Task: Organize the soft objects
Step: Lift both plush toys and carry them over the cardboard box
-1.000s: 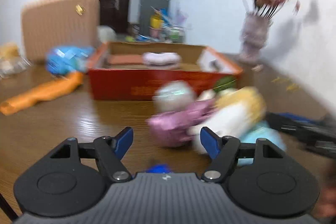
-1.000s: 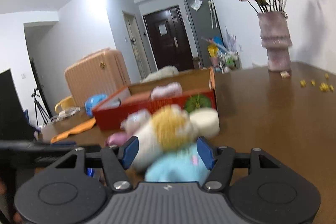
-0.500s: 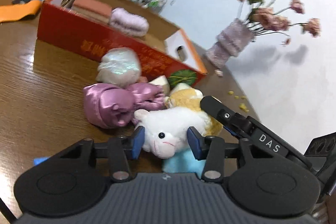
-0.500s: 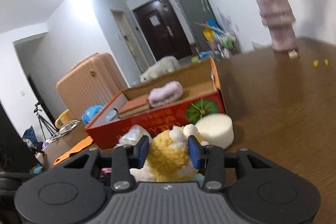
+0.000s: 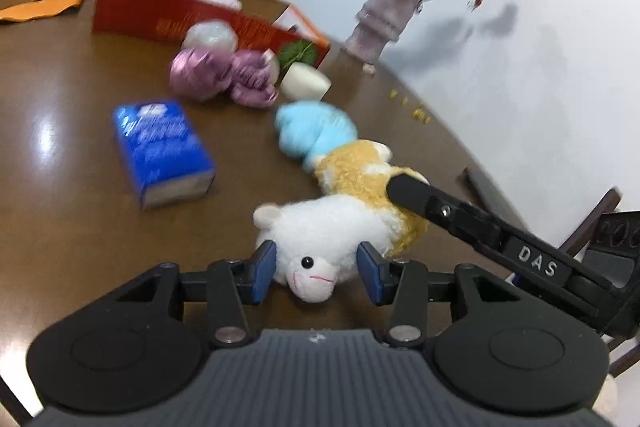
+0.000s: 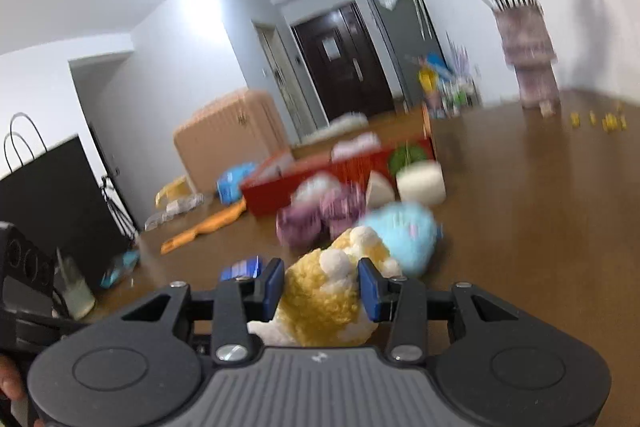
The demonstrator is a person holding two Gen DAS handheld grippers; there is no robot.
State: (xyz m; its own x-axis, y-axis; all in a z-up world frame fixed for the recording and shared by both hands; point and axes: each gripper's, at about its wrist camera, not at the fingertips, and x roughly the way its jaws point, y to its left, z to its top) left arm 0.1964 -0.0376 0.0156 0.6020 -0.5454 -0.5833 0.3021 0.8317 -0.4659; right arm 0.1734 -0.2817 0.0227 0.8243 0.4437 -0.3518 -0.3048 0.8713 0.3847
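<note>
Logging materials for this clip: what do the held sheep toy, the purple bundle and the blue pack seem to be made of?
Sheep toy: plush fabric, fuzzy white and curly tan pile, matte. Purple bundle: likely satin-like cloth, with glossy highlights on crumpled folds, though blurred. Blue pack: probably tissues in thin plastic wrap, slightly shiny printed surface.

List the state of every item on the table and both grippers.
left gripper: shut on the plush sheep's head
right gripper: shut on its yellow body
plush sheep: held at both ends
red box: open-topped
blue tissue pack: lying flat
vase: upright
</note>
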